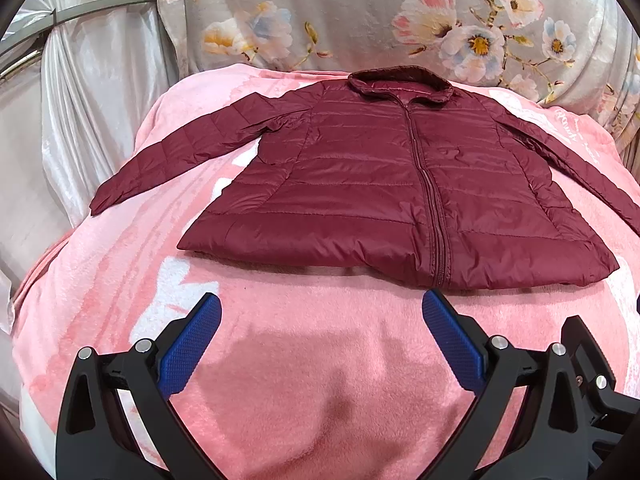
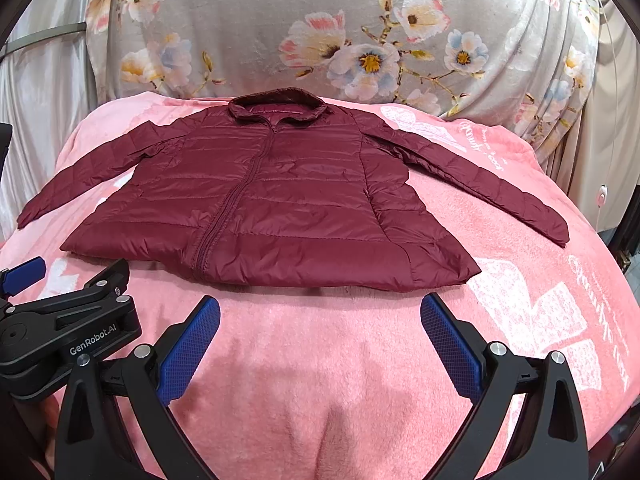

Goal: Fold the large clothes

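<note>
a dark maroon quilted puffer jacket (image 1: 384,184) lies flat and face up on a pink fleece blanket (image 1: 304,380) spread over what looks like a bed, its zip closed, its stand-up collar (image 1: 400,82) toward a grey flower-printed cloth (image 1: 360,12) at the back and its hem toward the cameras. both sleeves are spread out to the sides, angled down and away from the body; in the right wrist view the right sleeve (image 2: 492,184) runs out toward the white lettering on the blanket, and the left sleeve (image 2: 76,184) reaches toward the blanket's left edge. the left tongs (image 1: 322,312) stand wide open with nothing between the blue ribbed pads, hovering over bare blanket just short of the hem; the right tongs (image 2: 320,312) are the same, spread wide and empty, also just short of the hem, and the left tool's black body shows at the left edge of that view. judging from this, no fold has been made yet: the garment is laid out and the work is at its opening step, the approach before a first grasp. the next move likely calls for each pair of tongs to go to a sleeve or a side of the body, pinch the slippery shell firmly, and bring it in across the front; the smooth padded fabric may slide out of a shallow pinch or spring back open.
</note>
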The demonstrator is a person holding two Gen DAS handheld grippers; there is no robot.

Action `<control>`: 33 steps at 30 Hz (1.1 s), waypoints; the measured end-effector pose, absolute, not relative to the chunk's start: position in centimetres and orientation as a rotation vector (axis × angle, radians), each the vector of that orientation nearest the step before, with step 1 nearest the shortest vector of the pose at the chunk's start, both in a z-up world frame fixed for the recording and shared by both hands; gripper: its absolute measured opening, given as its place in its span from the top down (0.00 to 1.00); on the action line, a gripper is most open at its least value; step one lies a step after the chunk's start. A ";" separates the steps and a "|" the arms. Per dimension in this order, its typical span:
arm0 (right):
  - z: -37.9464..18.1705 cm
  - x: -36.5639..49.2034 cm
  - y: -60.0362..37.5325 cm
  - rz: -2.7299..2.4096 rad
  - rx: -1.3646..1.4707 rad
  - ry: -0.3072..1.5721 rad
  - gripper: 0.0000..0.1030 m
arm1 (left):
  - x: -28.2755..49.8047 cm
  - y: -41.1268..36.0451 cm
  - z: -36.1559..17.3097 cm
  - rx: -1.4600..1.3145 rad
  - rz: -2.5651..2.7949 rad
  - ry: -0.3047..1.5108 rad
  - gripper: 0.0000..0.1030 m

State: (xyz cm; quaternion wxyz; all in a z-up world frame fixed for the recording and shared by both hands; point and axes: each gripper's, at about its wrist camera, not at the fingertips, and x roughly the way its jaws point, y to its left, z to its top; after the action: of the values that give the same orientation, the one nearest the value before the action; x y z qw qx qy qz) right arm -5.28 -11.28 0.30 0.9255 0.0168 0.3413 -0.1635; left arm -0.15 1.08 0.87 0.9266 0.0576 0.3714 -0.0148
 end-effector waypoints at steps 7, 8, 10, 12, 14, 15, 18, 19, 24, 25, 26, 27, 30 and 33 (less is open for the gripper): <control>0.5 -5.4 -11.1 -0.333 0.040 0.700 0.05 | -0.3 0.9 0.9 0.116 -0.029 0.761 0.05; 0.5 -5.4 -11.1 -0.333 0.040 0.700 0.05 | -0.3 0.9 0.9 0.115 -0.029 0.761 0.05; 0.4 -5.4 -11.0 -0.333 0.040 0.699 0.05 | -0.3 0.8 0.8 0.116 -0.028 0.761 0.05; 0.4 -5.5 -11.1 -0.333 0.041 0.700 0.05 | -0.4 0.9 0.9 0.115 -0.027 0.763 0.05; 0.4 -5.5 -11.1 -0.333 0.041 0.700 0.05 | -0.4 0.9 0.8 0.114 -0.026 0.764 0.05; 0.4 -5.5 -11.1 -0.332 0.042 0.700 0.05 | -0.5 0.9 0.8 0.113 -0.026 0.765 0.05; 0.3 -5.5 -11.2 -0.332 0.042 0.699 0.05 | -0.6 0.9 0.7 0.114 -0.024 0.765 0.05; 0.3 -5.5 -11.2 -0.332 0.042 0.699 0.05 | -0.6 0.9 0.6 0.113 -0.023 0.766 0.05; 0.4 -5.4 -11.2 -0.331 0.045 0.701 0.05 | -0.7 0.8 0.4 0.114 -0.021 0.767 0.05; 0.4 -5.4 -11.2 -0.331 0.046 0.701 0.05 | -0.7 0.9 0.4 0.113 -0.020 0.768 0.05; 0.2 -5.5 -11.1 -0.330 0.047 0.702 0.05 | -0.7 0.9 0.3 0.113 -0.020 0.770 0.05; 0.0 -5.5 -11.1 -0.329 0.047 0.702 0.05 | -0.7 0.9 0.2 0.111 -0.019 0.772 0.05; -0.1 -5.5 -11.0 -0.329 0.048 0.702 0.05 | -0.6 1.1 0.3 0.107 -0.017 0.775 0.05; 0.0 -5.5 -11.1 -0.328 0.048 0.702 0.05 | -0.6 1.1 0.3 0.105 -0.016 0.775 0.05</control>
State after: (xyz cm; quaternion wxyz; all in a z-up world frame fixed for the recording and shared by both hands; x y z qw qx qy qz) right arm -5.53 -11.07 0.00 0.9256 0.0235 0.3423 -0.1601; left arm -0.55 1.08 0.34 0.9245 0.0514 0.3775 -0.0080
